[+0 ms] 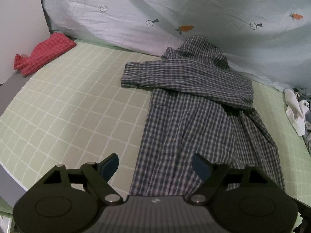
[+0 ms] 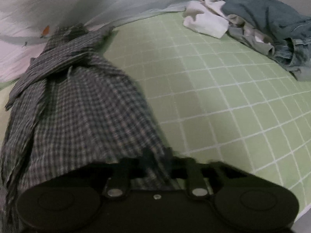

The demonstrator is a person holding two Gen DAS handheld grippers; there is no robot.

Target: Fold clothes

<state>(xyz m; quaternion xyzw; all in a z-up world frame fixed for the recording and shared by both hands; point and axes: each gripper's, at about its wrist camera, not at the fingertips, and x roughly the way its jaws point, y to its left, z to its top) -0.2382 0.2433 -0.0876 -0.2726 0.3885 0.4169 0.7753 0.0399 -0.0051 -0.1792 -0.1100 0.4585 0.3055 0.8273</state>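
A dark checked shirt (image 1: pixel 194 112) lies lengthwise on the green grid sheet (image 1: pixel 77 101), its sleeves folded across the upper part. My left gripper (image 1: pixel 155 167) is open, its blue pads (image 1: pixel 110 165) spread over the shirt's near left hem, holding nothing. In the right wrist view the same shirt (image 2: pixel 87 112) fills the left half. My right gripper (image 2: pixel 157 159) is shut on the shirt's near right hem corner, with cloth bunched between the fingers. This view is blurred.
A folded red garment (image 1: pixel 42 54) lies at the far left by the wall. A pile of white and denim clothes (image 2: pixel 252 25) sits at the far right, also showing in the left wrist view (image 1: pixel 297 110). A pale carrot-print quilt (image 1: pixel 175 9) lies along the back.
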